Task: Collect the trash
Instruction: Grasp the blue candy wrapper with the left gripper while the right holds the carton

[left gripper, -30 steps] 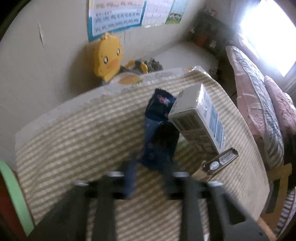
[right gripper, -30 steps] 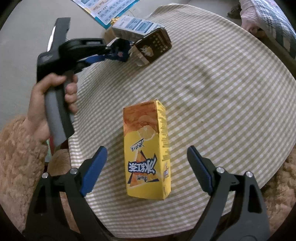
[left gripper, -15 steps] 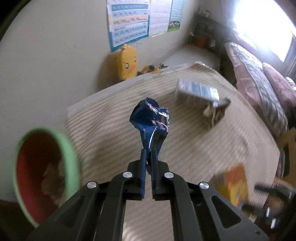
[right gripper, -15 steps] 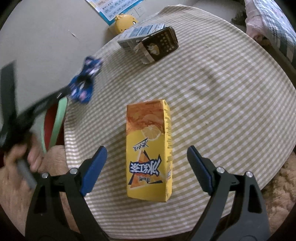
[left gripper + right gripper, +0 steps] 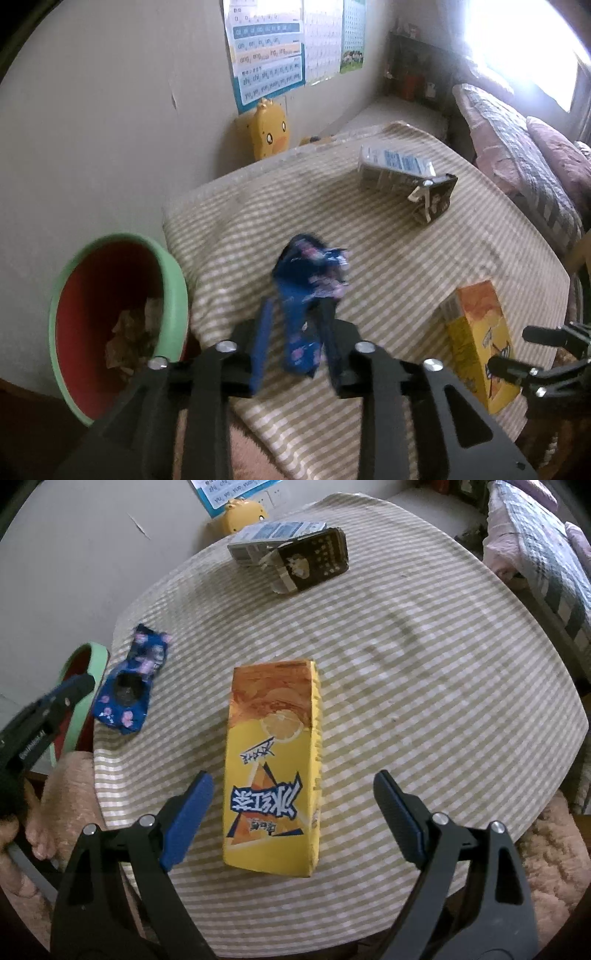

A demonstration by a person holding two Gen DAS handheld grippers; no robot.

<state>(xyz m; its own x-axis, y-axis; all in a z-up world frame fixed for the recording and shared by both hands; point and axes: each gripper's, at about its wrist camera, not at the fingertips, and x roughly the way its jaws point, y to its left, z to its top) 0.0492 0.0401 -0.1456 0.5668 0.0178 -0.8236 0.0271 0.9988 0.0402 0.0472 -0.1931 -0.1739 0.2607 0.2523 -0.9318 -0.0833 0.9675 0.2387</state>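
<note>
A crumpled blue snack wrapper (image 5: 308, 291) sits between the parted fingers of my left gripper (image 5: 295, 314), near the table's left edge; whether it rests on the cloth or is falling I cannot tell. It also shows in the right wrist view (image 5: 133, 686). The red bin with a green rim (image 5: 110, 325) stands left of the table with crumpled paper inside. My right gripper (image 5: 293, 808) is open, its fingers on either side of a yellow drink carton (image 5: 273, 768) lying flat. A blue-white carton (image 5: 395, 170) and a dark carton (image 5: 434, 199) lie at the far side.
The round table has a beige checked cloth (image 5: 424, 664). A yellow duck toy (image 5: 269, 129) stands by the wall behind it. A bed with quilts (image 5: 524, 155) lies to the right. My pink fuzzy sleeve (image 5: 66, 786) is at the table's near left edge.
My left gripper, shut on the raised wrapper half a second ago, has opened its jaws and the wrapper has dropped lower. The right gripper has stayed over the yellow carton.
</note>
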